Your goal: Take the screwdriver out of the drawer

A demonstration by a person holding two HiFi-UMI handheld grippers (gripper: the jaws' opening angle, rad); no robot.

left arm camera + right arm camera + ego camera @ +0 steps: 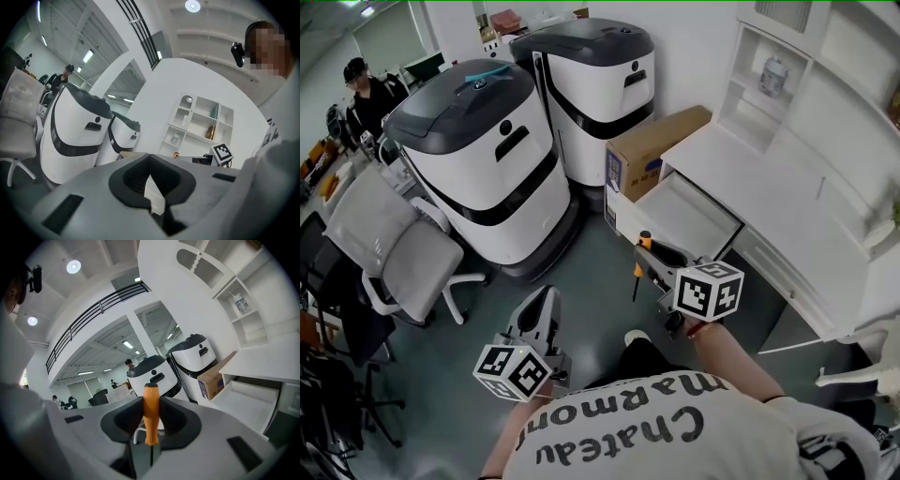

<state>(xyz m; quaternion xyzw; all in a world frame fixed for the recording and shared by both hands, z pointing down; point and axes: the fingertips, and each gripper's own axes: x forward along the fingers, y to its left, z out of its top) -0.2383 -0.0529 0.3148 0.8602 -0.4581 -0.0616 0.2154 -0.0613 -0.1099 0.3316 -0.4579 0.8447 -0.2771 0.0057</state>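
My right gripper [649, 255] is shut on the screwdriver [640, 258], whose orange handle [151, 414] stands upright between the jaws with the thin dark shaft pointing down. It hangs over the floor, just in front of the open white drawer [694, 216], which also shows at the right of the right gripper view as the drawer [248, 397]. My left gripper [549, 293] is lower left, over the floor, with its jaws [150, 157] meeting at the tips and nothing between them.
Two big white-and-black machines [483, 159] [595, 84] stand ahead, a cardboard box [652, 150] beside the drawer. A white desk [769, 178] with shelves lies right, a grey office chair [394, 248] left. A person [367, 89] stands far left.
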